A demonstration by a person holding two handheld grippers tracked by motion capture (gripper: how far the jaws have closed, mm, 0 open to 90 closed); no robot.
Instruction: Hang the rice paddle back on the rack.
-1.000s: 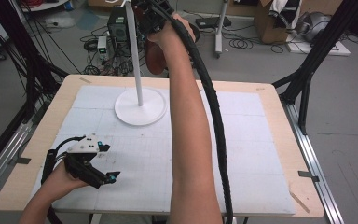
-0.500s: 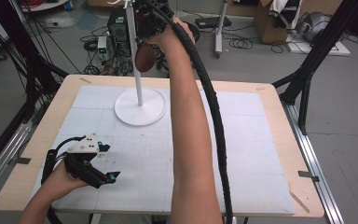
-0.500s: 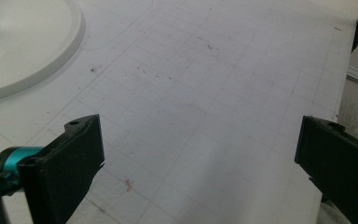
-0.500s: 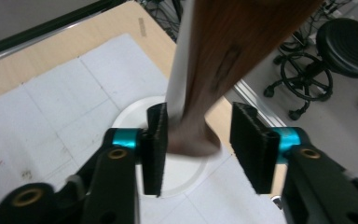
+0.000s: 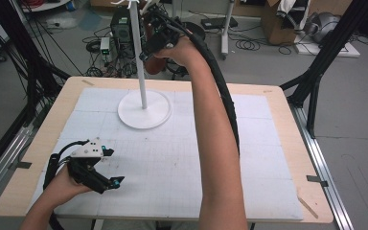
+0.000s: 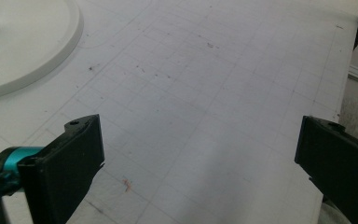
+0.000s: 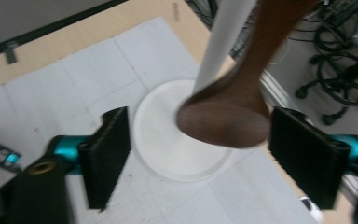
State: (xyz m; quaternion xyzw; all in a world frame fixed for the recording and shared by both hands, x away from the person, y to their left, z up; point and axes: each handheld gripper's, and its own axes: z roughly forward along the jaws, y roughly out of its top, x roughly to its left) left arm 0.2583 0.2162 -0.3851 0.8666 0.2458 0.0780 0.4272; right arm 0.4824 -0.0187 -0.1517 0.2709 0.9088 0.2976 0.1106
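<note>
Hanging beside the stand's pole [image 7: 223,42], the wooden spoon [image 7: 228,116] sat untouched between the right gripper's [image 7: 214,154] just-opened jaws — released; the left gripper [image 6: 196,163] rested spread, empty.

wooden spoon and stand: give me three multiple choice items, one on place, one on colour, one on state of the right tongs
1. Where is the wooden spoon?
A. flat on the mat
B. up beside the stand's pole
C. in the left tongs

2. What colour is the stand?
A. white
B. red
C. black

3. How are the right tongs?
A. shut on the pole
B. shut on the spoon
C. open, just been opening, spoon bowl between the jaws untouched

Answers:
1 B, the right gripper view shows it hanging against the pole, above the base.
2 A, base and pole are white.
3 C, gaps show on both sides of the bowl.
</note>
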